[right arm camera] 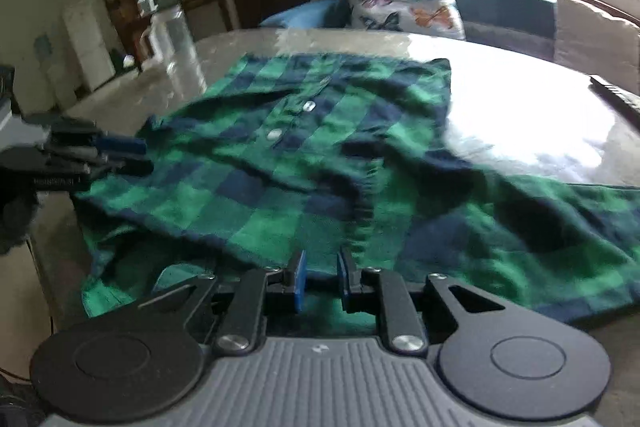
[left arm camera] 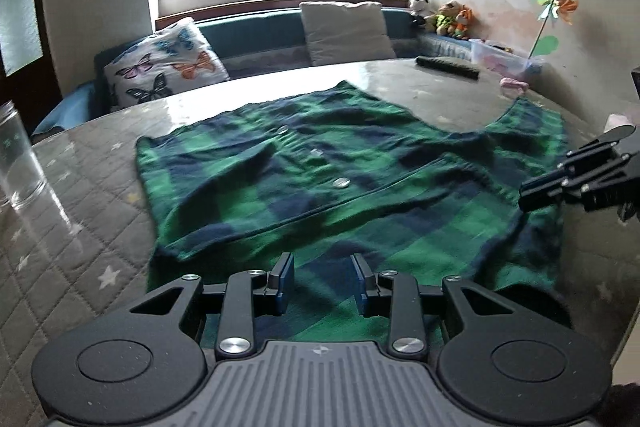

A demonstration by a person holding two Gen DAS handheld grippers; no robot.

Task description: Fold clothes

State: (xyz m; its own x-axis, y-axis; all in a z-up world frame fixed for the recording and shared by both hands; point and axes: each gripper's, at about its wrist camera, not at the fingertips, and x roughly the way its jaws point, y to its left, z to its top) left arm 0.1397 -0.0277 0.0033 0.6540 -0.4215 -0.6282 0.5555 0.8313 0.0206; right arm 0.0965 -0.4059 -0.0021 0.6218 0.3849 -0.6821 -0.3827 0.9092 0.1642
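A green and navy plaid shirt [left arm camera: 344, 187] with white buttons lies spread on the round table, front side up, with one flap folded over. It also shows in the right wrist view [right arm camera: 320, 163]. My left gripper [left arm camera: 322, 281] is open and empty, just above the shirt's near hem. My right gripper [right arm camera: 320, 277] is open and empty over the shirt's near edge. The right gripper also shows at the right edge of the left wrist view [left arm camera: 532, 193]. The left gripper shows at the left edge of the right wrist view [right arm camera: 132, 155].
The table [left arm camera: 80, 211] has a quilted star cover under clear plastic. A clear glass [left arm camera: 18, 155] stands at its left edge. A dark remote [left arm camera: 448, 67] and a pink item [left arm camera: 514, 85] lie at the far side. A bench with cushions [left arm camera: 164, 67] runs behind.
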